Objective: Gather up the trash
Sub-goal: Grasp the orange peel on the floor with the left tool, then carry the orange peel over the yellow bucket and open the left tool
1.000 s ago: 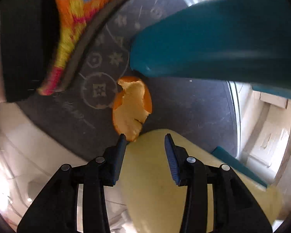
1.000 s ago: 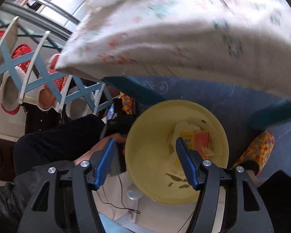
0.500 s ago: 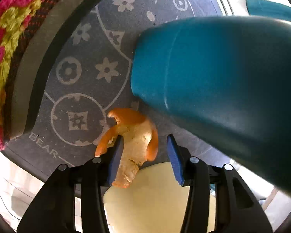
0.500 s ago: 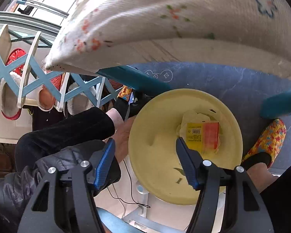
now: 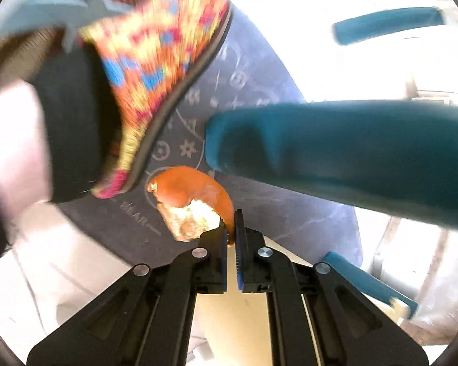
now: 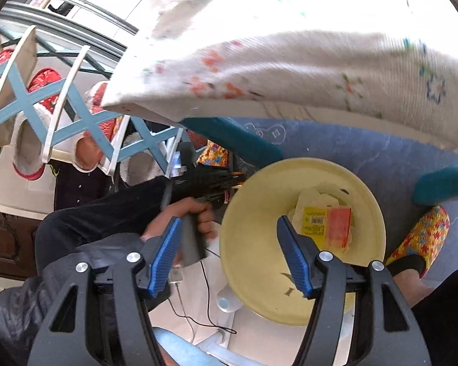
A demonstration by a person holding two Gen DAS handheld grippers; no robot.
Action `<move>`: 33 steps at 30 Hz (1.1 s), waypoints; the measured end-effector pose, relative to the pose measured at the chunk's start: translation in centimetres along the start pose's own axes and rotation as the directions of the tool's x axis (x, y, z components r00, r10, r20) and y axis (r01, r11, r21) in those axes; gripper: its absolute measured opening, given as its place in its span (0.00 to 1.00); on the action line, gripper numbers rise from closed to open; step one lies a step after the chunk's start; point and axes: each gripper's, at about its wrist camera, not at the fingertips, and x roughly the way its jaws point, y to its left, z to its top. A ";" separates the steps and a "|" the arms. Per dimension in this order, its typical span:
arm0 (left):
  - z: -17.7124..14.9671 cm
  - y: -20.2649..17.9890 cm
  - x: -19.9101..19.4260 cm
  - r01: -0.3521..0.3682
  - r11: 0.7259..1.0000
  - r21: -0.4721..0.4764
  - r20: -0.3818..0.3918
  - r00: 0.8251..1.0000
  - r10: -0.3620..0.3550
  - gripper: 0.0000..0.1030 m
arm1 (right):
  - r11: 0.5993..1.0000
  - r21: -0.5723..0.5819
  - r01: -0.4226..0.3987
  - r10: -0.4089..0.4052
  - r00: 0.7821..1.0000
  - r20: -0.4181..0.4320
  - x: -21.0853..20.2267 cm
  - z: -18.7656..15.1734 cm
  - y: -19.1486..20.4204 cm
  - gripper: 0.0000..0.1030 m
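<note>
An orange peel (image 5: 189,192) hangs just above the dark patterned rug (image 5: 290,213). My left gripper (image 5: 230,231) has its jaws closing tight on the peel's right edge, and the pads press on it. Below the fingers shows the yellow bin (image 5: 235,329). In the right wrist view that bin (image 6: 259,183) holds a yellow and red wrapper (image 6: 326,225) and crumpled paper. My right gripper (image 6: 229,259) stands open over the bin's left rim, with one finger inside and one outside, gripping nothing. A hand (image 6: 195,213) carries the left gripper just left of the bin.
A thick teal table leg (image 5: 336,152) crosses right above the peel. A foot in a colourful knitted slipper (image 5: 155,61) stands close on the left; the other slipper (image 6: 418,244) is right of the bin. A flowered tablecloth (image 6: 290,70) overhangs. A shoe rack (image 6: 61,116) stands left.
My left gripper closed on the orange peel and rose with it off the rug, away from the table leg. The right gripper stayed open over the bin.
</note>
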 end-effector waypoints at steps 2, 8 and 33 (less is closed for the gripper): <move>-1.0 -0.8 -3.1 0.002 1.000 0.014 0.022 1.000 -0.002 0.03 | 1.000 -0.020 0.010 -0.010 1.000 0.022 -0.4 -0.1 0.5 0.61; -7.1 -4.6 -13.1 0.096 0.982 0.162 0.095 0.989 -0.113 0.03 | 0.999 -0.025 0.033 -0.031 0.995 0.099 -2.4 -0.7 0.5 0.61; -23.1 -15.0 -17.1 0.091 0.739 0.667 -0.021 0.994 -0.103 0.36 | 0.997 0.063 0.051 -0.070 0.934 0.350 -8.5 -1.7 -1.5 0.61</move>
